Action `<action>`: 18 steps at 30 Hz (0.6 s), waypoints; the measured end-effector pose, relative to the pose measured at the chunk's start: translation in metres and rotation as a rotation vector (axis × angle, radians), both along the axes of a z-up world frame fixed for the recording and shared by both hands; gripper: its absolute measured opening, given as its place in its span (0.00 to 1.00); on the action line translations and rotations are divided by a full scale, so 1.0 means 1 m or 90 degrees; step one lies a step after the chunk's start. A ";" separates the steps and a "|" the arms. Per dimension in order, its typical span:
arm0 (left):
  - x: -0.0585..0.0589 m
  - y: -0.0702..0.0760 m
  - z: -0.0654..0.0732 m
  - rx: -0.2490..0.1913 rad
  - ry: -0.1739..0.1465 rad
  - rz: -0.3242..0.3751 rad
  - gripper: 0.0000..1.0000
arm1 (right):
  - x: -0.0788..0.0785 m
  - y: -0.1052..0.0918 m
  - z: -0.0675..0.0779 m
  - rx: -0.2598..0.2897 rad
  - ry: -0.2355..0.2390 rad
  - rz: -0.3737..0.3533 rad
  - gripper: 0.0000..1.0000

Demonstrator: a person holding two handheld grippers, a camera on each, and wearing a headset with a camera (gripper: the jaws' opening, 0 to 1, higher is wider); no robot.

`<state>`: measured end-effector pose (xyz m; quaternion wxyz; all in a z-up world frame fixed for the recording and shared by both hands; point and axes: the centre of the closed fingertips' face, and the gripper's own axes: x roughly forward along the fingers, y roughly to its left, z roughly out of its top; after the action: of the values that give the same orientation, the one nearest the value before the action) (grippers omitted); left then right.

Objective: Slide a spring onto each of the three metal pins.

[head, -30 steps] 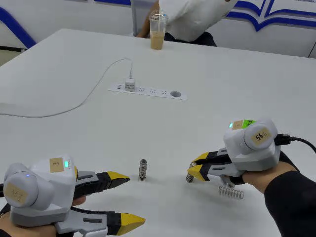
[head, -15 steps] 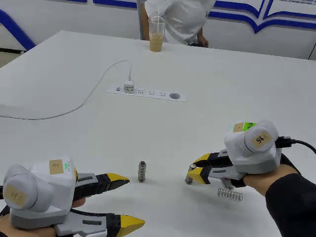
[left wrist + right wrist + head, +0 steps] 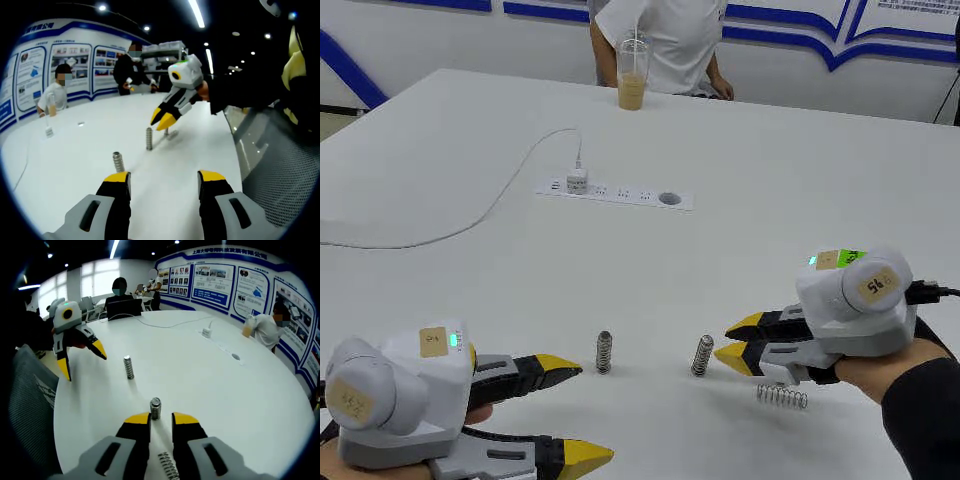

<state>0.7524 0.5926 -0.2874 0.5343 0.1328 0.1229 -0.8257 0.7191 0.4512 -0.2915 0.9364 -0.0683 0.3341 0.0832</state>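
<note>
Head view: my left gripper (image 3: 582, 412) sits at 7 o'clock, jaws spread wide and empty. My right gripper (image 3: 728, 340) is at 4 o'clock, jaws narrowly parted, gripping nothing. Between them, a left spring (image 3: 604, 352) and a right spring (image 3: 702, 355) stand upright on the white surface (image 3: 740, 250).

Left gripper view: the left spring stands at 11 o'clock.

Right gripper view: the right spring stands just ahead at 12 o'clock, and a loose spring (image 3: 167, 465) lies flat at 6.
</note>
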 end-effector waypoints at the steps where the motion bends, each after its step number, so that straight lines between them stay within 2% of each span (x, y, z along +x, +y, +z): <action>1: -0.001 0.000 0.000 0.000 0.000 -0.001 0.55 | -0.001 0.000 0.001 -0.001 -0.001 0.000 0.17; 18: -0.004 -0.003 0.001 -0.001 -0.001 -0.007 0.55 | -0.029 -0.009 0.009 -0.007 -0.008 -0.021 0.18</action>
<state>0.7486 0.5898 -0.2868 0.5300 0.1338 0.1211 -0.8286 0.6904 0.4419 -0.2827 0.9394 -0.0685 0.3294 0.0654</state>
